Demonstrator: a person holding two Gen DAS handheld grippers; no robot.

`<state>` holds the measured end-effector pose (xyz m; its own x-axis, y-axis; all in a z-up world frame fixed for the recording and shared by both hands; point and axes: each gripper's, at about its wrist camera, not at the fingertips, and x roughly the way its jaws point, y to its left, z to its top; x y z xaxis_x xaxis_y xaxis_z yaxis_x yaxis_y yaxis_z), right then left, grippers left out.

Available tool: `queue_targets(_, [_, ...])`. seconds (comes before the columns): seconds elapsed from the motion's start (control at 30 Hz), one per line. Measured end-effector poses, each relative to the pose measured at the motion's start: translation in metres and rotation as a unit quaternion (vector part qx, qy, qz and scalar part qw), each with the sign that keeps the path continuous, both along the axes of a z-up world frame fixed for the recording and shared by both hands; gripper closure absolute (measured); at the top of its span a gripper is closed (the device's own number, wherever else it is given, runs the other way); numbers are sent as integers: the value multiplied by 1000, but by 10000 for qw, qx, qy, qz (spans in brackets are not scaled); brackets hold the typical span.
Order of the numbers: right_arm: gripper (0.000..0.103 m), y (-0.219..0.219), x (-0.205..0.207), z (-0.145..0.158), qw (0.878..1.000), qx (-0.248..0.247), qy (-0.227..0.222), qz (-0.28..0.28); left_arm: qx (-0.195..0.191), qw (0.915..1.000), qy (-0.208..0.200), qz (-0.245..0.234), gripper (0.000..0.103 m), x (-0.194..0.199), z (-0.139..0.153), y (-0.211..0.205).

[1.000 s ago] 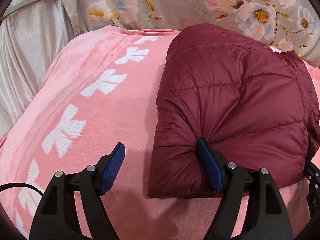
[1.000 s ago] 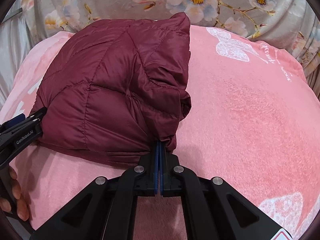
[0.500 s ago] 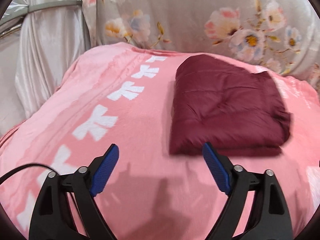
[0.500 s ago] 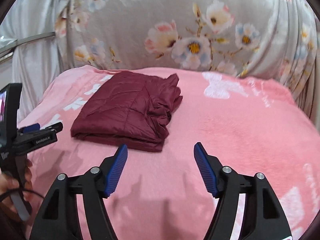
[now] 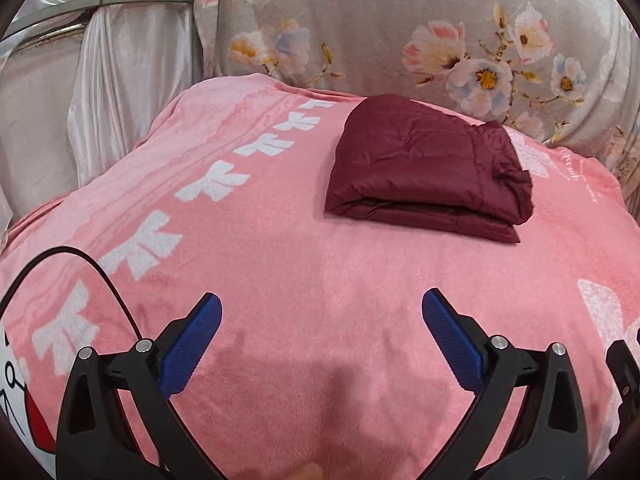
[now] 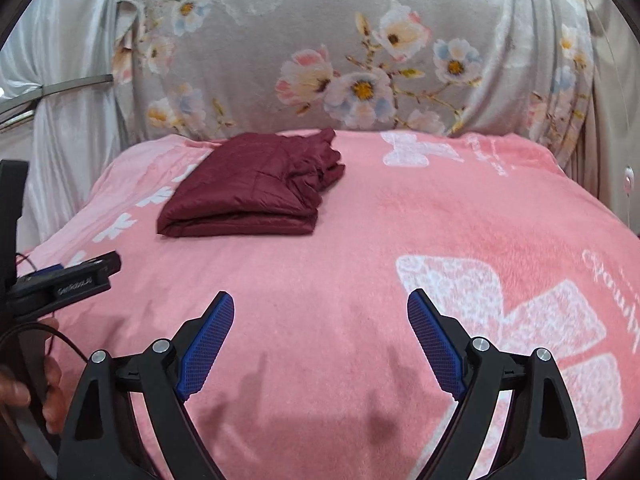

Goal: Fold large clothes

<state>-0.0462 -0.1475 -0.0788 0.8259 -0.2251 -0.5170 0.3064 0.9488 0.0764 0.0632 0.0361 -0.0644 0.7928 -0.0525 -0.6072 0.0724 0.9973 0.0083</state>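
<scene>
A maroon quilted jacket lies folded into a compact stack on the pink blanket, far from both grippers. It also shows in the right wrist view, at the far left of the bed. My left gripper is open and empty, well short of the jacket. My right gripper is open and empty above bare blanket. The left gripper's body shows at the left edge of the right wrist view.
A grey floral cloth hangs behind the bed, with a white satin curtain at the left. A black cable loops by the left gripper. The blanket has white bow prints.
The right gripper let go of the jacket's edge and opened. Both grippers pulled back and away from the folded jacket, which now lies flat and small in both views.
</scene>
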Motion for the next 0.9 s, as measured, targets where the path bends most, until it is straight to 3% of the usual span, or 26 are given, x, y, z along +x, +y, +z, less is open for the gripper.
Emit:
queue_targets(0.13, [17, -8, 10, -5, 9996, 175, 225, -61, -18, 9999, 127, 86, 5, 4, -13, 1])
queue_targets(0.3, [17, -6, 15, -12, 9988, 54, 451, -155, -70, 9998, 86, 181, 5, 5, -16, 4])
queue_targets(0.57, [17, 4, 13, -10, 9982, -322, 482, -184, 106, 9999, -129, 34, 5, -3, -13, -4])
queue_targets(0.9, [17, 3, 14, -10, 9979, -342, 505, -220, 180, 9997, -172, 17, 5, -4, -13, -8])
